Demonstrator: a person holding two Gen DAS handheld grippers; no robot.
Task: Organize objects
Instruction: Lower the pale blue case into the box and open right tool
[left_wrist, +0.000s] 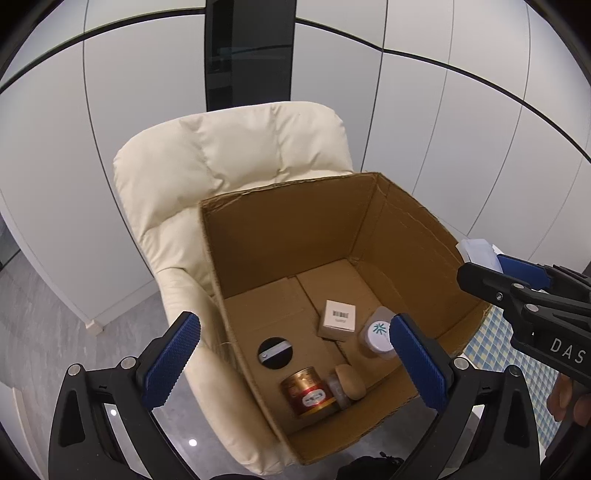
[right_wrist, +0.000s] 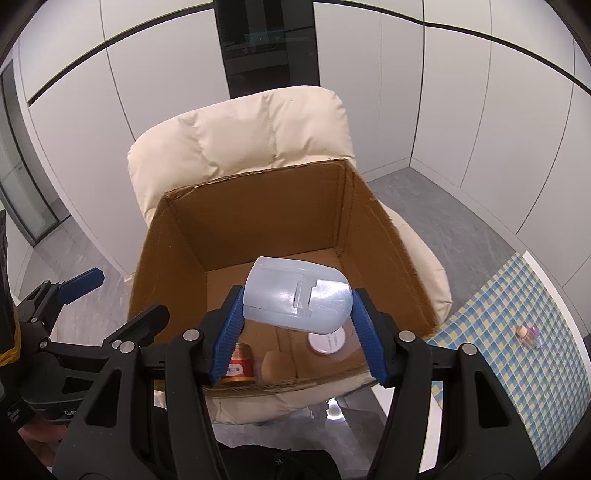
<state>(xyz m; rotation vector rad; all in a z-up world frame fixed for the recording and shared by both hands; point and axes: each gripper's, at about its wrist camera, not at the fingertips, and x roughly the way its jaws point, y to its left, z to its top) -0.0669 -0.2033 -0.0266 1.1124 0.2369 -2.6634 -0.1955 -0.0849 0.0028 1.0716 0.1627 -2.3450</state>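
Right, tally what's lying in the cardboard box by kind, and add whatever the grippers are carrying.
In the cardboard box:
Tins: 1, the red and gold tin
Jars and bottles: 2, the cork-topped jar and the white-lidded jar
Small cartons: 1, the barcoded box
Black round things: 1, the black disc
Carried: 1, the pale blue plastic container in the right gripper; left gripper empty.
Total: 6

You've got 1 cardboard box (left_wrist: 280, 236) on 1 cream chair (left_wrist: 229, 147). Inside the box: 1 red-gold tin (left_wrist: 308, 391), 1 black disc (left_wrist: 275, 352), 1 small white carton (left_wrist: 338, 319), 2 jars (left_wrist: 376, 334). 1 pale blue plastic case (right_wrist: 295, 293) above it. 2 tiny bottles (right_wrist: 530, 336) on the checked cloth (right_wrist: 517, 314).
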